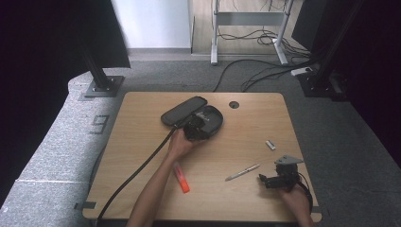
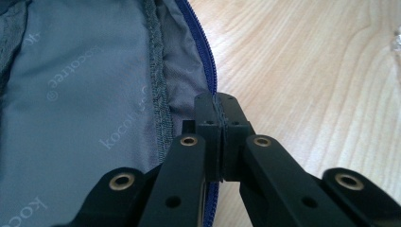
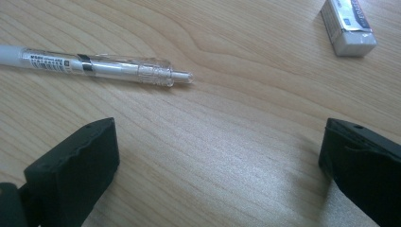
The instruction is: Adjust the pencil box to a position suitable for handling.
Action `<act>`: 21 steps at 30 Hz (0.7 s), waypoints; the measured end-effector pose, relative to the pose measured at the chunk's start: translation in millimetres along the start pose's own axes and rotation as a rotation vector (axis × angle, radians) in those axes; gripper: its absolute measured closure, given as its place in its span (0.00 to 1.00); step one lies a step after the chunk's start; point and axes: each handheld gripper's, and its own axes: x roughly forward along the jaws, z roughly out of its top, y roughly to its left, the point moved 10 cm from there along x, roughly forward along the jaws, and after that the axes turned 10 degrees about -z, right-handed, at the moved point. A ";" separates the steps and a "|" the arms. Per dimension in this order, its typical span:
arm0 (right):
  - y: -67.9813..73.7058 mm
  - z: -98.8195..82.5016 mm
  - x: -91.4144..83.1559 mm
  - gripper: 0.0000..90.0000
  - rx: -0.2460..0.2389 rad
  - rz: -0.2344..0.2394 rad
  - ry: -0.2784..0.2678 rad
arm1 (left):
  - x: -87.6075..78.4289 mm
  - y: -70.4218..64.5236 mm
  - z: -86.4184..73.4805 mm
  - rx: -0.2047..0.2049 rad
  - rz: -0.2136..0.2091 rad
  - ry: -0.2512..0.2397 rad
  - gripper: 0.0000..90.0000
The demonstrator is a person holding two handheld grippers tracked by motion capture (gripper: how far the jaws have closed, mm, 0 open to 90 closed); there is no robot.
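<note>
Pinching the zippered rim of the pencil case [image 2: 94, 94], the left gripper [image 2: 216, 106] has its jaws clamped tight on the fabric edge, right where the blue zipper tape [image 2: 203, 52] meets the grey lining. From above, the pencil case [image 1: 210, 118] lies open just above the middle of the frame, its lid flapped out toward the upper left, and the left gripper [image 1: 195, 128] is buried at its near rim. It looks soft and light, a padded shell that will flex and drag rather than lift clean, so that stiff zipper seam seems the sensible spot to grab; the lining would likely slip and bunch. Dark outside, grey inside with pale printed lettering. Over at the lower right of the high view, the right gripper [image 1: 265, 179] rests on the wooden table [image 1: 142, 113], jaws spread wide and empty, with the white pen [image 3: 94, 66] lying just ahead of them and the eraser [image 3: 347, 26] beyond. An orange marker [image 1: 181, 178] lies low, near the forearm.
</note>
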 end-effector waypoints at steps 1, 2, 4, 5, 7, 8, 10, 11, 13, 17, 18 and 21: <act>0.2 -0.1 -0.1 0.00 0.002 0.000 0.002 | 0.5 -3.4 -0.2 0.006 -0.007 0.003 0.98; 0.2 -0.1 -0.1 0.00 0.002 0.000 0.002 | 0.5 -3.4 -0.2 0.006 -0.007 0.003 0.98; 0.3 -0.2 -0.2 0.00 0.003 0.000 0.003 | 1.0 -6.9 -0.3 0.007 -0.016 0.002 0.98; 0.3 -0.3 -0.2 0.00 0.004 0.000 0.003 | 1.2 -9.7 -0.5 0.013 -0.019 0.004 0.98; 0.3 -0.2 -0.2 0.00 0.004 0.000 0.003 | 1.5 -12.1 -0.3 0.015 -0.022 0.001 0.98; 0.3 -0.2 -0.2 0.00 0.004 0.000 0.003 | 1.6 -14.0 -0.2 0.017 -0.026 -0.001 0.98; 0.3 -0.2 -0.2 0.00 0.004 0.000 0.003 | 2.4 -18.9 0.1 0.019 -0.033 -0.008 0.98; 0.3 -0.2 -0.2 0.00 0.004 0.000 0.003 | 2.6 -20.8 0.0 0.023 -0.033 -0.011 0.98; 0.3 -0.3 -0.2 0.00 0.004 0.000 0.003 | 3.5 -24.7 -0.1 0.025 -0.038 -0.015 0.98; 0.3 -0.3 -0.2 0.00 0.004 0.000 0.003 | 7.0 -35.6 -1.2 0.044 -0.041 -0.008 0.98; 0.3 -0.3 -0.2 0.00 0.004 0.000 0.003 | 7.0 -35.6 -1.2 0.044 -0.041 -0.008 0.98; 0.3 -0.3 -0.2 0.00 0.004 0.000 0.003 | 9.7 -43.3 -0.4 0.042 -0.057 -0.016 0.98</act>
